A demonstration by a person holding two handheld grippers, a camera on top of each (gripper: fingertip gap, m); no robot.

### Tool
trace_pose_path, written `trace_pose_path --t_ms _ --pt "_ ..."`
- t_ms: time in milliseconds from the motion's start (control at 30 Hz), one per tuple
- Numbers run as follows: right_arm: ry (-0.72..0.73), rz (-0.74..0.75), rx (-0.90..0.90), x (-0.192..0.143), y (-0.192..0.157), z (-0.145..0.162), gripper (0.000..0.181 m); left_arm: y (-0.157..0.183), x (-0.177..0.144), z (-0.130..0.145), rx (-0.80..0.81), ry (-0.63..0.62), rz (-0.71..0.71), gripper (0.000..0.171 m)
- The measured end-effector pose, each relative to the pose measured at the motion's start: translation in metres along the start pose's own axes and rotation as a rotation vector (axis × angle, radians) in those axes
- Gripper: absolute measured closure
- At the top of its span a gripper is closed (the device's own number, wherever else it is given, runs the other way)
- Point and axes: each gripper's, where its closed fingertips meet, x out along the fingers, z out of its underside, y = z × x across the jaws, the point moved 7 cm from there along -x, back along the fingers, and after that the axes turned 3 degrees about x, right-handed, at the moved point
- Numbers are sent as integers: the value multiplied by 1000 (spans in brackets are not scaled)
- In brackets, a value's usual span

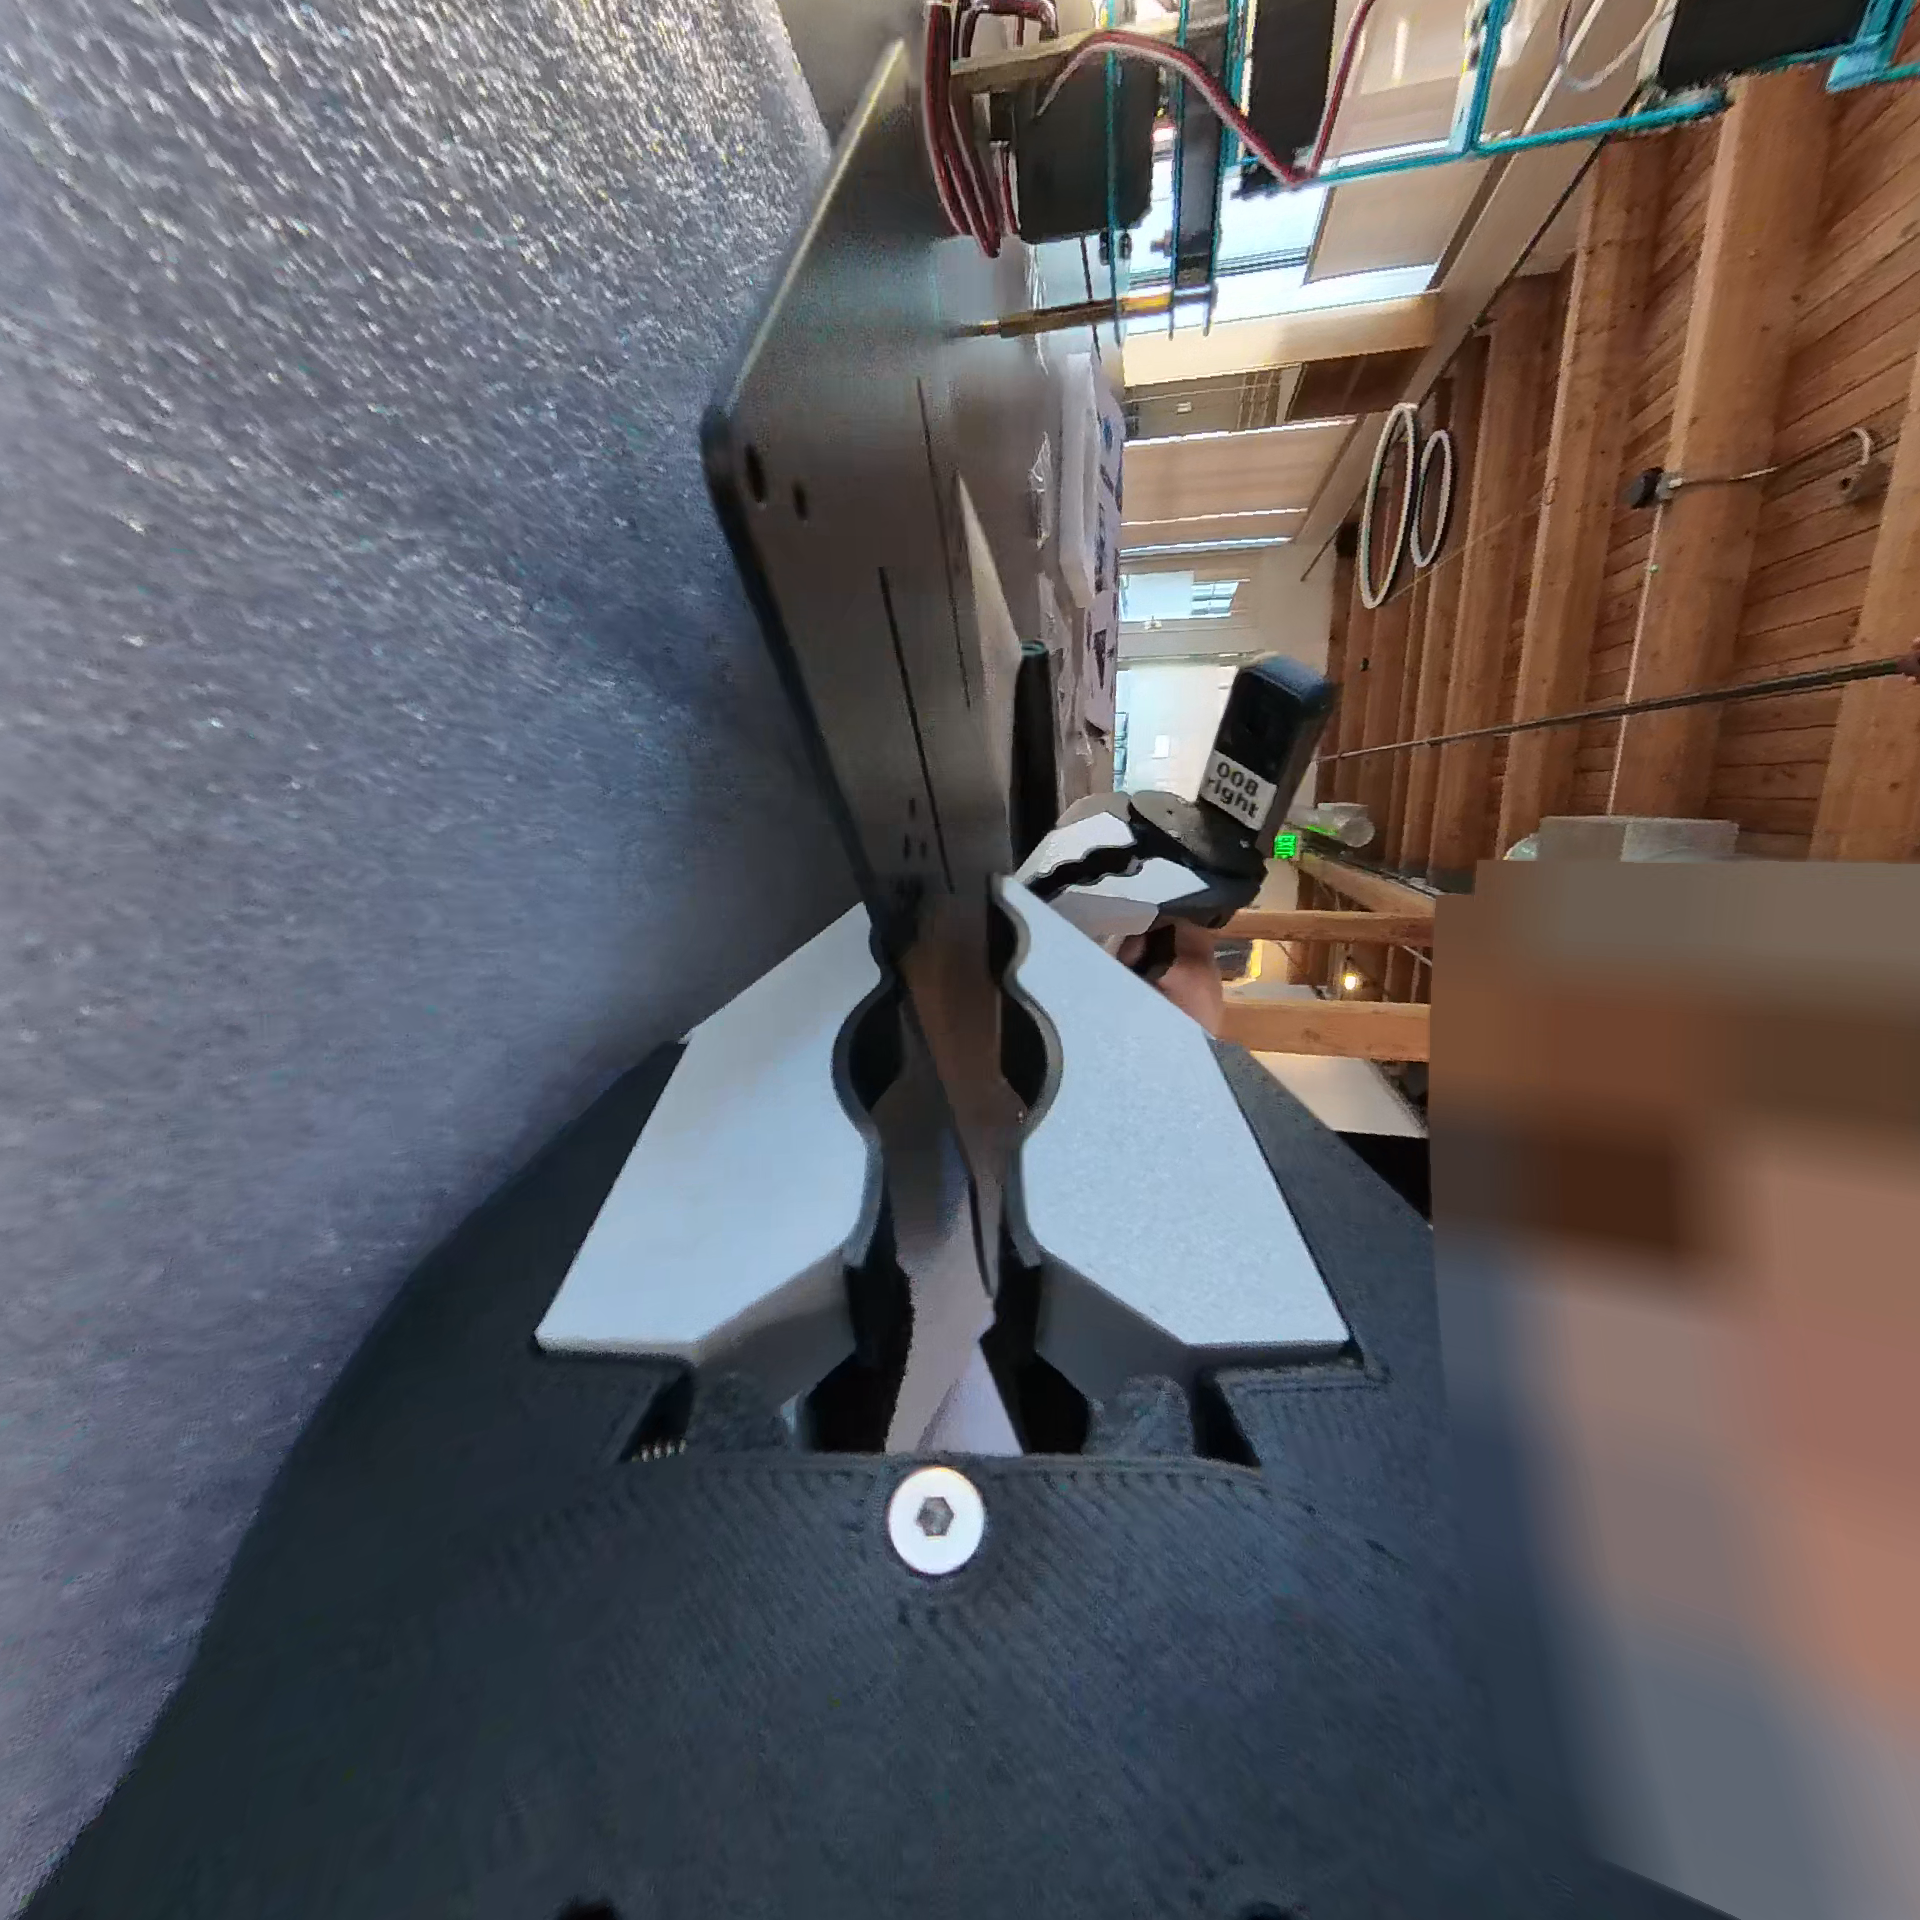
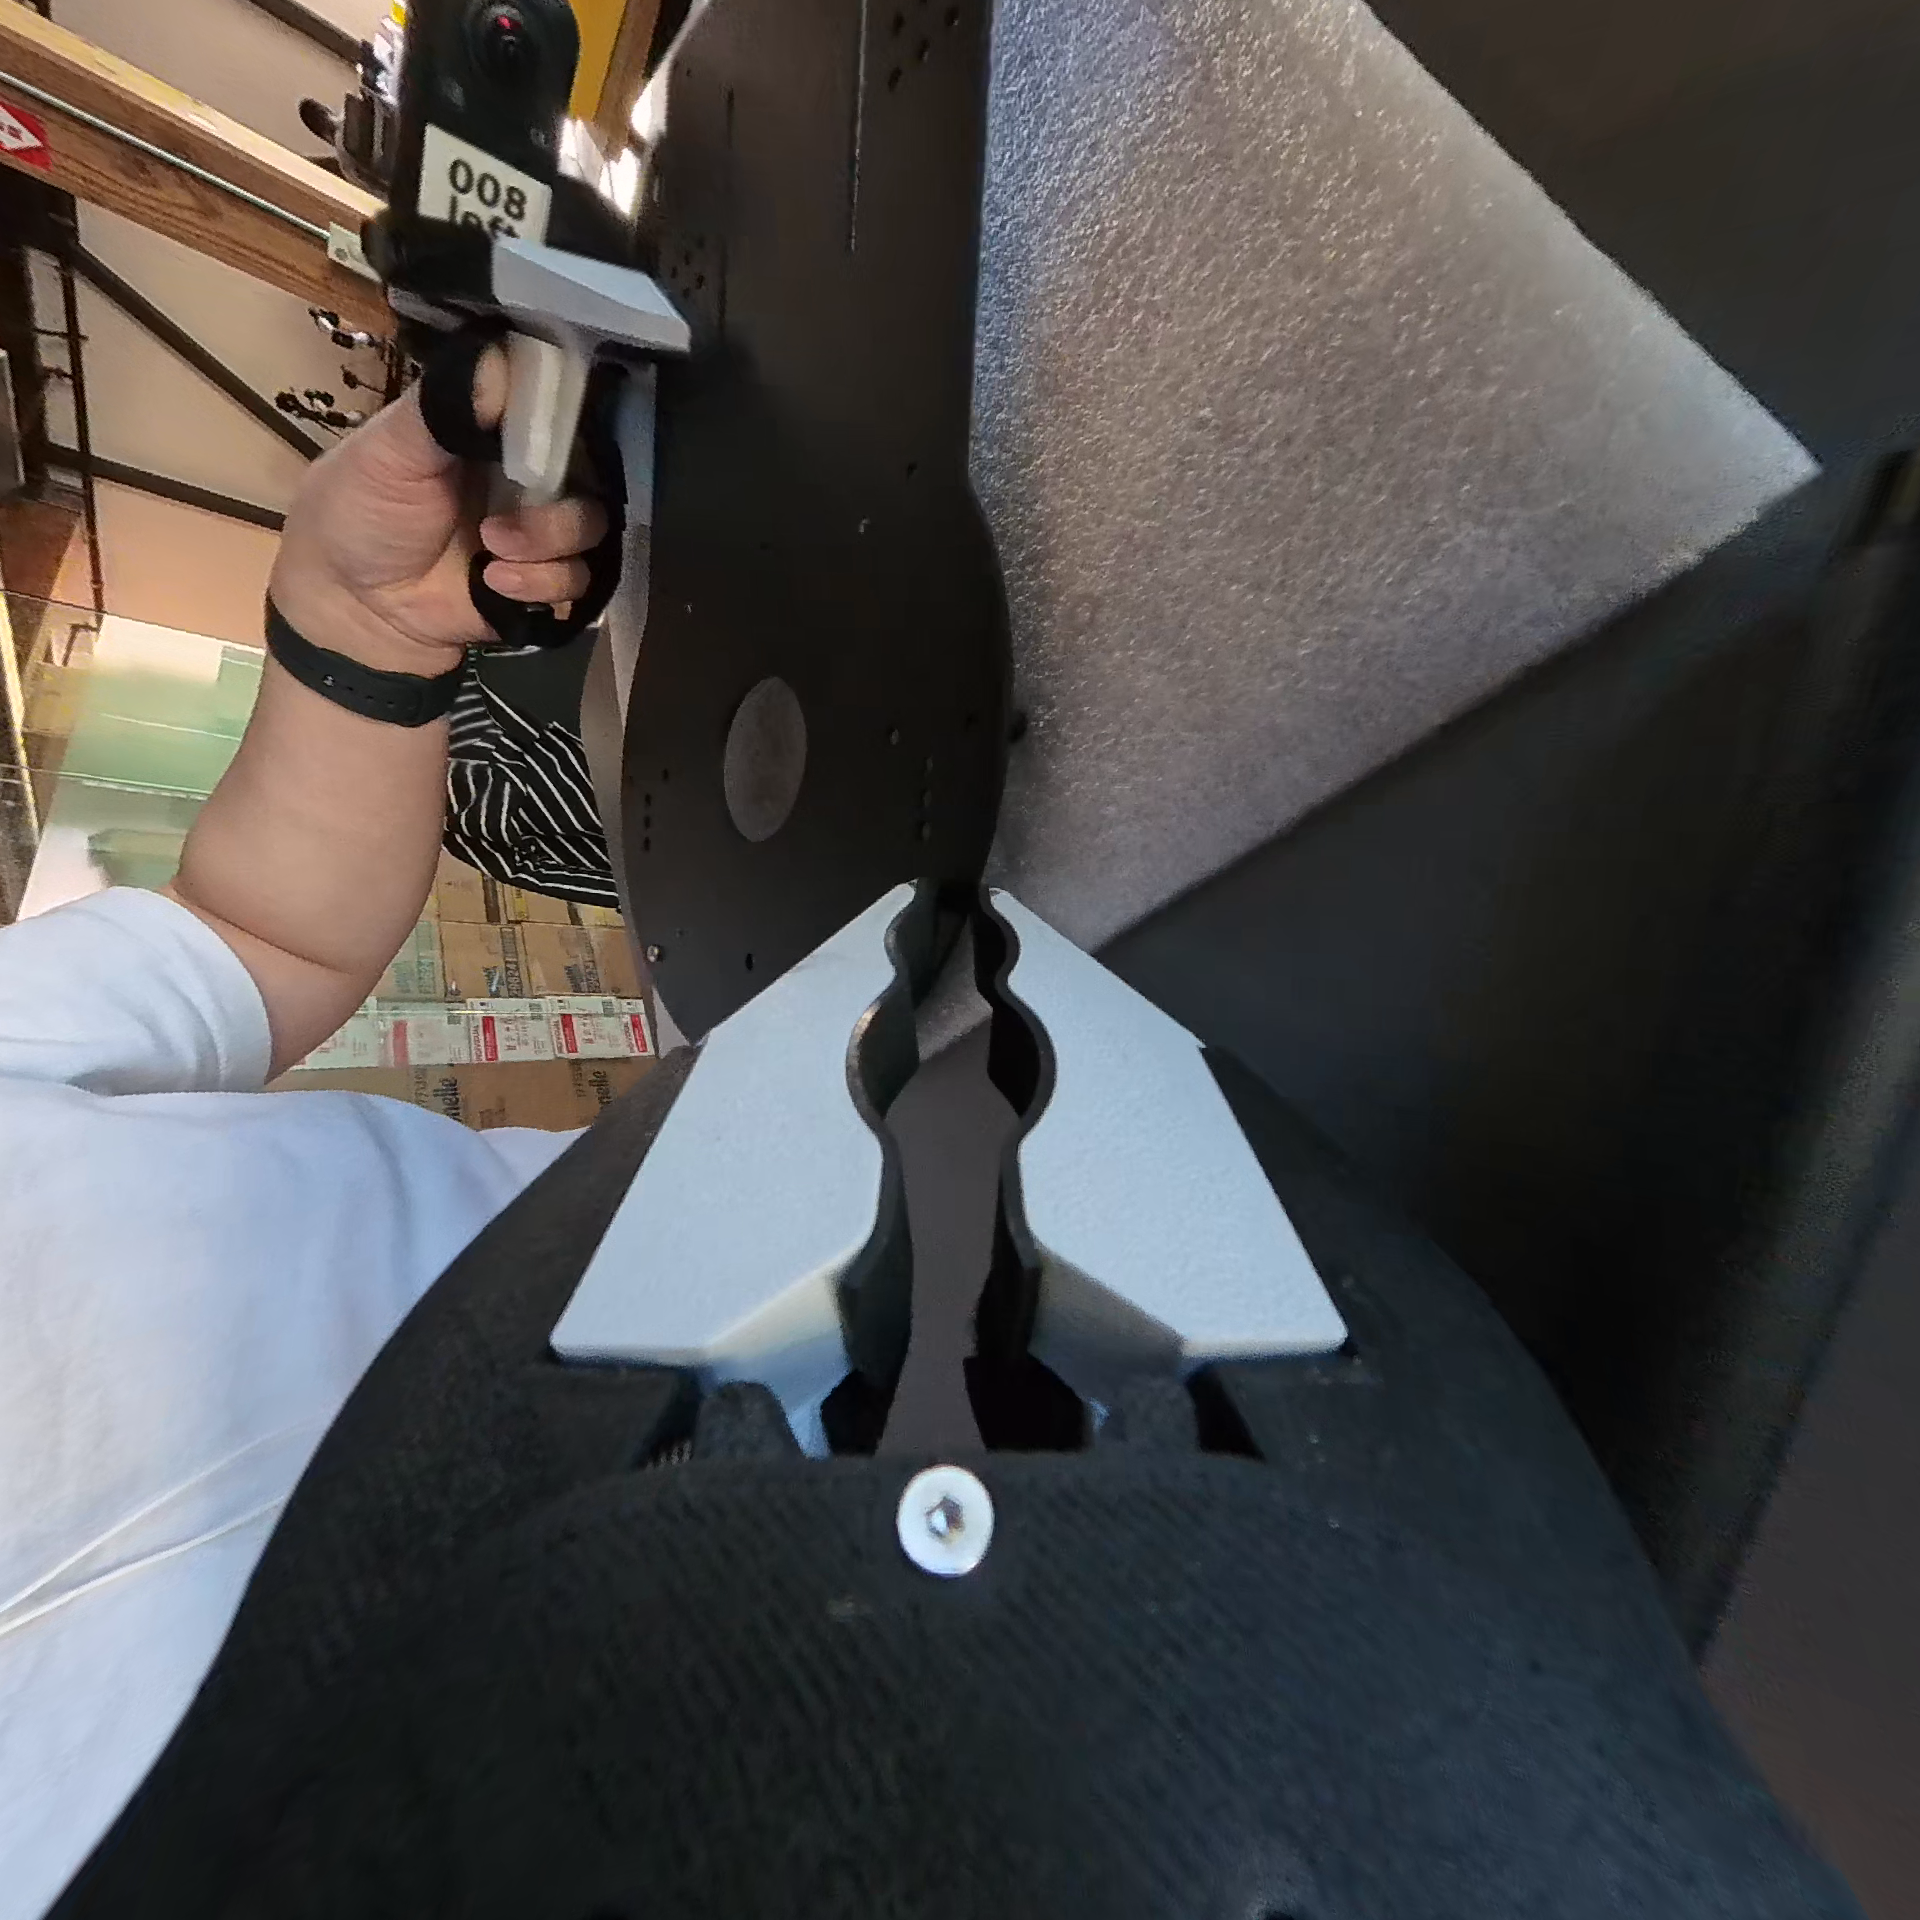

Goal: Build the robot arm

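Note:
A flat black metal plate with small holes and slots is held on edge, lifted beside grey foam. My left gripper is shut on the plate's near edge. The plate also shows in the right wrist view, with one round hole in it. My right gripper is shut on its edge at the other end. The left gripper shows farther off in the right wrist view, held by a hand. The right gripper shows far off in the left wrist view.
Grey foam sheet lies behind the plate, with a dark box wall beside it. Black parts with red and white wires sit at the plate's far end. A person's arm and white shirt are at the left. Wooden wall behind. Across from one pair of fingers to the other is roughly 15 cm.

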Motion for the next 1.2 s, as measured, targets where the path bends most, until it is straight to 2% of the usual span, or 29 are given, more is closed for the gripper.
trace_pose_path --t_ms 167,267,467,600,933,1033,1200 --pt "1 9 -10 0 0 0 177 -1 0 -1 -20 -10 -34 157" --pt "2 13 -16 0 -1 0 177 2 0 -1 -56 -26 -44 138" --pt "10 9 -20 1 0 0 177 2 -3 -4 -133 -69 -33 132" --pt "18 3 -21 1 1 0 178 2 -6 -4 -177 -167 -57 131" --pt "26 -2 -25 2 1 1 177 6 0 -15 -236 -504 -254 130" --pt "28 -2 -27 1 1 1 177 6 1 -16 -250 -555 -298 132" --pt "32 -5 -37 2 1 1 177 8 -2 -9 -293 -637 -324 125"
